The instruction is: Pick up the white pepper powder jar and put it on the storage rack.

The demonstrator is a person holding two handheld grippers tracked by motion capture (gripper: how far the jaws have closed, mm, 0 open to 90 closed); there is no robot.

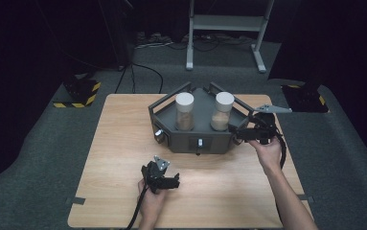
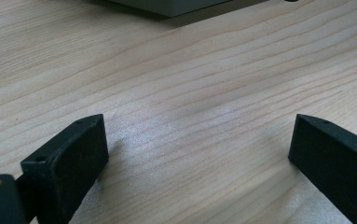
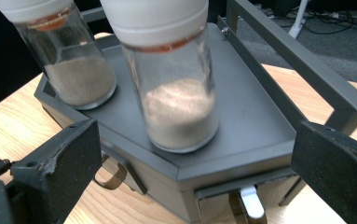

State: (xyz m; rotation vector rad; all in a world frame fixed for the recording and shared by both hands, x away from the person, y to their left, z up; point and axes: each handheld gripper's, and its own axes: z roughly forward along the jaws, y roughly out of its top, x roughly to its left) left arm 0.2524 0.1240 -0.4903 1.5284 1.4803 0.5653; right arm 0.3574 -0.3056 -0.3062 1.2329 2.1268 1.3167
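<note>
The person's left hand (image 1: pixel 151 199) holds the left gripper (image 1: pixel 174 182) low and near the body, jaws spread wide with nothing between them, forearm entering from below. The right arm stretches farther forward, the right hand (image 1: pixel 266 152) gripping the right gripper (image 1: pixel 235 132), which points across toward the left, its jaws likewise wide apart.

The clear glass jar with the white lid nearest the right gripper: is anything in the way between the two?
Nothing visible blocks it. The right gripper, jaws wide open, faces the clear glass jar with the white lid, which stands upright on the grey metal tray. Only the tray's low front edge lies below that path; the second, darker-filled jar stands off to one side.
</note>
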